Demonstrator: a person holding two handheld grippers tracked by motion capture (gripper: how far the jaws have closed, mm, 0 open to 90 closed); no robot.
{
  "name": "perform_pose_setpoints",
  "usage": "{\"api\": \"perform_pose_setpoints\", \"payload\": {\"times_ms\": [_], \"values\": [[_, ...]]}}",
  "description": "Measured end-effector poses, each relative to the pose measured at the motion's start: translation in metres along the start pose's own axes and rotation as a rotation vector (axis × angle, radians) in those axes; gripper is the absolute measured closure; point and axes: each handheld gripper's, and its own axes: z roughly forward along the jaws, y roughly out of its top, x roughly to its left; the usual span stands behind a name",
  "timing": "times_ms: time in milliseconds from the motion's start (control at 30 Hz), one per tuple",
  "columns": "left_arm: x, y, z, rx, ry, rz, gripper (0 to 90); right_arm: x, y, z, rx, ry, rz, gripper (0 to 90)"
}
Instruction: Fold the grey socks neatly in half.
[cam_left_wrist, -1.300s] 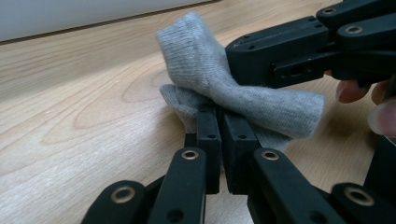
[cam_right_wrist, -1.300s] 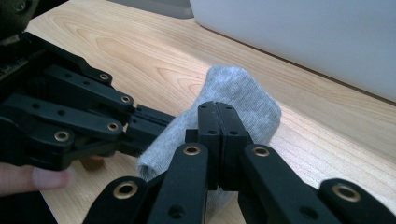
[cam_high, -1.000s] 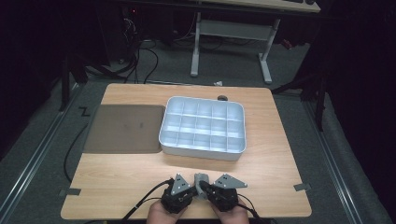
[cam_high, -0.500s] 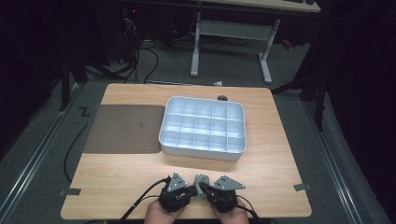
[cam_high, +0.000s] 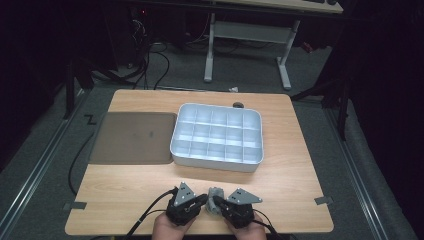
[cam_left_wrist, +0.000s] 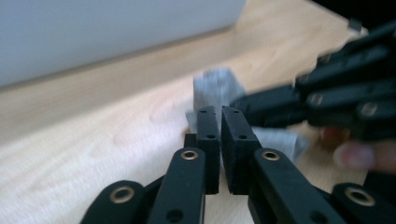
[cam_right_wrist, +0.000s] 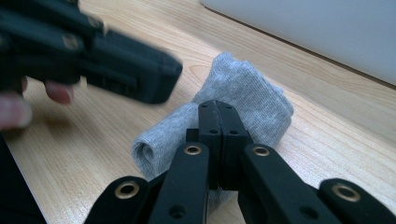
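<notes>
Grey rolled sock (cam_right_wrist: 243, 100) lies on the worktop (cam_high: 125, 185) at the near edge, between the two grippers and well apart from the white compartment tray (cam_high: 217, 136) beyond it.

Right gripper (cam_right_wrist: 218, 108): jaws closed together, tips on the knit; whether any fabric is pinched cannot be told.

Left gripper (cam_left_wrist: 222, 112): jaws have just been closing and stand narrow, with a slim gap. The sock sits just past the tips; nothing seen clamped between them.

Risks, as judged:
- A thin pinch of loose knit may slip on lifting, and the roll would unfurl.
- The grippers work very near each other; a collision could knock the sock off the worktop's near edge.
</notes>
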Motion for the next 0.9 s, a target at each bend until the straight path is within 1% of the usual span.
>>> {"api": "perform_pose_setpoints", "payload": {"times_ms": [67,267,367,433,500,567,800,900], "values": [[-0.002,0.001,0.003,-0.009,0.005,0.002,88.4,0.000,0.000,0.000,-0.001,0.002,0.000,90.0],[-0.006,-0.002,0.011,-0.013,-0.007,-0.014,88.5,-0.002,-0.001,0.000,-0.005,0.010,0.014,90.0],[-0.009,-0.004,0.014,0.005,-0.007,-0.001,88.7,-0.003,-0.001,0.000,-0.005,0.018,0.026,90.0],[-0.009,-0.007,0.015,0.013,-0.003,-0.002,89.4,-0.004,-0.001,0.000,-0.004,0.024,0.035,90.0],[-0.009,-0.010,0.016,0.022,0.003,0.006,89.9,-0.006,-0.001,-0.001,-0.002,0.035,0.053,90.0],[-0.009,-0.011,0.017,0.022,0.010,0.018,90.0,-0.008,-0.001,-0.001,-0.003,0.045,0.063,90.0],[-0.013,-0.013,0.018,0.025,0.035,0.049,90.0,-0.009,0.001,-0.002,-0.003,0.046,0.068,90.0],[-0.014,-0.013,0.019,0.028,0.043,0.056,90.0,-0.010,0.003,-0.007,-0.016,0.029,0.068,90.0]]}}
